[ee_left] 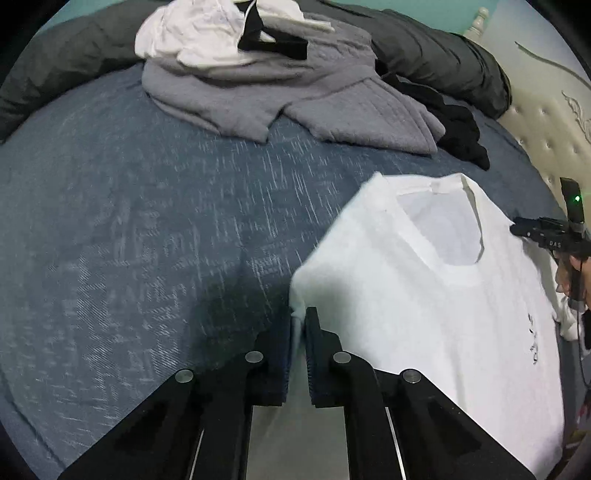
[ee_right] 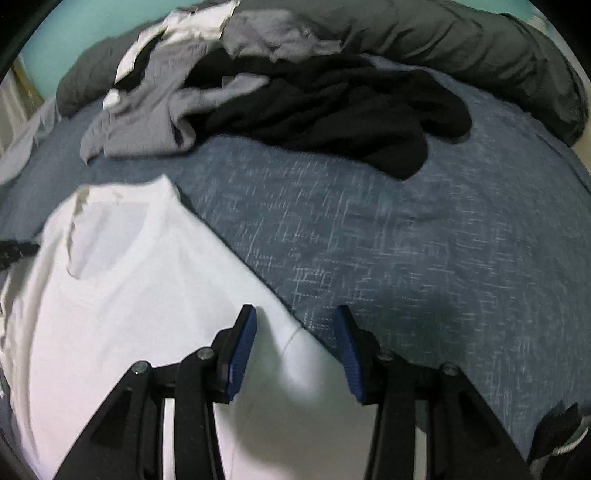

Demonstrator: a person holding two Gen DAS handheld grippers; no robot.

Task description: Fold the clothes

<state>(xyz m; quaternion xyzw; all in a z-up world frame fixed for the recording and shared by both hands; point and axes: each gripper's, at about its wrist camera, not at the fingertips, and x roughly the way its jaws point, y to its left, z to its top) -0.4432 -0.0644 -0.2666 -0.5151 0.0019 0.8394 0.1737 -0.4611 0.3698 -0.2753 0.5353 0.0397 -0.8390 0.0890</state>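
A white T-shirt (ee_left: pixel 424 314) lies flat on the blue bed sheet (ee_left: pixel 147 221), collar towards the far side. My left gripper (ee_left: pixel 298 325) is shut on the shirt's left edge, with a pinch of white cloth showing between its pads. In the right wrist view the same T-shirt (ee_right: pixel 110 314) fills the lower left. My right gripper (ee_right: pixel 295 328) hangs open over the shirt's right shoulder edge, its blue pads (ee_right: pixel 242 343) standing apart on either side of the seam. The right gripper (ee_left: pixel 517 229) also shows at the shirt's far right side in the left wrist view.
A heap of clothes sits at the back of the bed: a grey garment (ee_left: pixel 295 99), white pieces (ee_left: pixel 192 33) on top, a black garment (ee_right: pixel 351 114) beside it. A dark grey duvet (ee_left: pixel 443 48) lies behind, and a cream tufted headboard (ee_left: pixel 546 140) stands on the right.
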